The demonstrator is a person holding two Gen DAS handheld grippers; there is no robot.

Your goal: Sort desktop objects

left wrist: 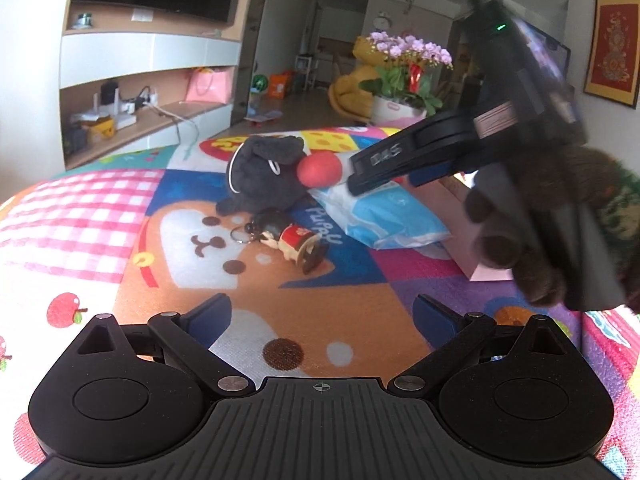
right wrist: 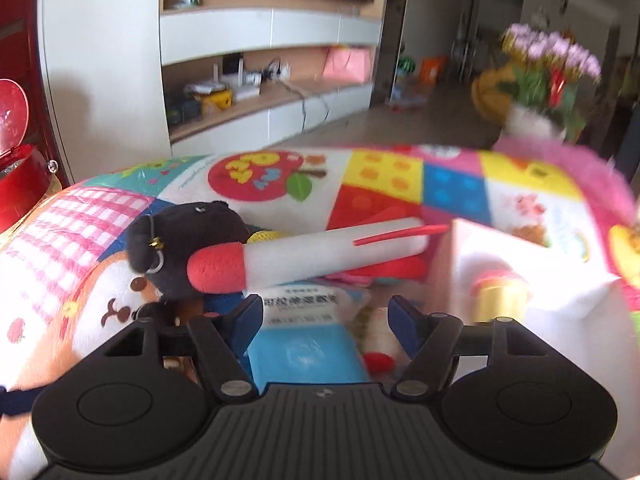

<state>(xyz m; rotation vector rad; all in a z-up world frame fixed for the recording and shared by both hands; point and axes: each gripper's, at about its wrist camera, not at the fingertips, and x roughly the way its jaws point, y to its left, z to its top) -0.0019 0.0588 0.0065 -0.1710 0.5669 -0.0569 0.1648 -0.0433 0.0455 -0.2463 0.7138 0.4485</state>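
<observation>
Nearest the left wrist camera, the left gripper is being held wide open over the colourful play mat, with nothing between its fingers; it is judged to be waiting in reserve.

Just beyond it, a small red figurine keychain is lying on its side on the mat, untouched.

Further on, a blue tissue pack is lying flat, with a dark plush toy slumped behind the keychain. A foam rocket with a red tip is resting across the plush and the pack.

To the right, the right gripper is being carried in a gloved hand and angled down at the tissue pack. In its own blurred view, the right gripper is being held partly open, and the pack is lying between its fingers; no pad is seen pressing on it, so nothing is judged to be held yet. The aim is judged to be a grasp on the pack for sorting.

Beside the pile, a pink box is standing open, probably as the place where things are being collected.
</observation>
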